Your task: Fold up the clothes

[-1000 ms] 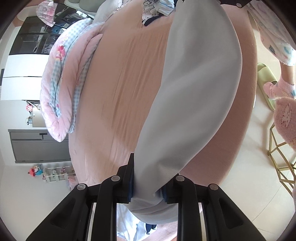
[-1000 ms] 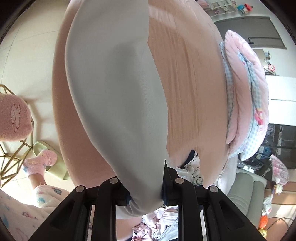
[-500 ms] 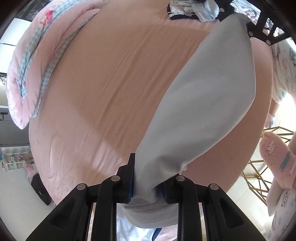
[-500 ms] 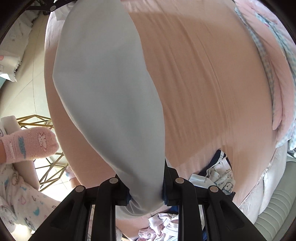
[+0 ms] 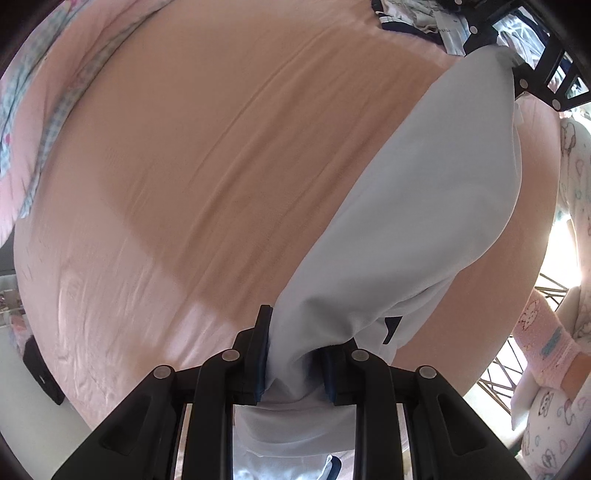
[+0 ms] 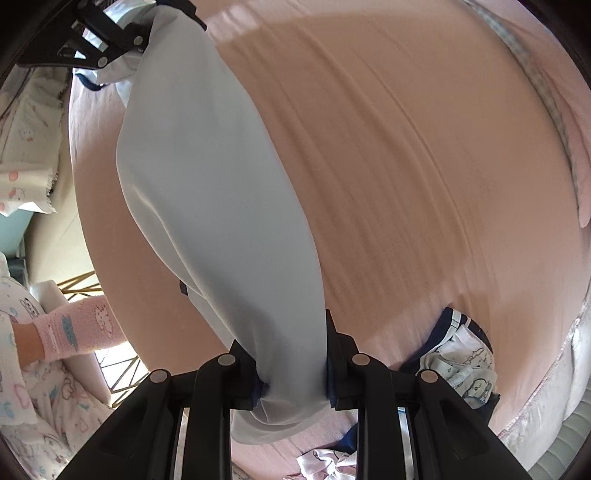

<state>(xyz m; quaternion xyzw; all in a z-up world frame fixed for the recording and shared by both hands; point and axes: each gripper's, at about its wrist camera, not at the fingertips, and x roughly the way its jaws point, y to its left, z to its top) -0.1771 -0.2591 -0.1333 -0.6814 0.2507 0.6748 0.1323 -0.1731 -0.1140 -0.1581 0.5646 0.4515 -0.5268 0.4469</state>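
Observation:
A pale blue garment (image 5: 436,206) hangs stretched between my two grippers above the pink bed sheet (image 5: 207,155). My left gripper (image 5: 293,363) is shut on one end of it. My right gripper (image 6: 291,369) is shut on the other end (image 6: 221,192). In the left wrist view the right gripper (image 5: 517,70) shows at the top right, holding the far end. In the right wrist view the left gripper (image 6: 122,44) shows at the top left. A small dark blue patch (image 5: 391,328) shows on the garment near my left gripper.
A pile of printed white and navy clothes (image 6: 458,365) lies on the bed by my right gripper, also at the top of the left wrist view (image 5: 417,18). A pink checked quilt (image 5: 33,122) lies along the bed's far side. A gold wire stand (image 6: 118,365) stands off the bed.
Both grippers have come lower and closer to the bed with the garment still stretched between them. The garment now hangs just above the sheet near the bed's edge.

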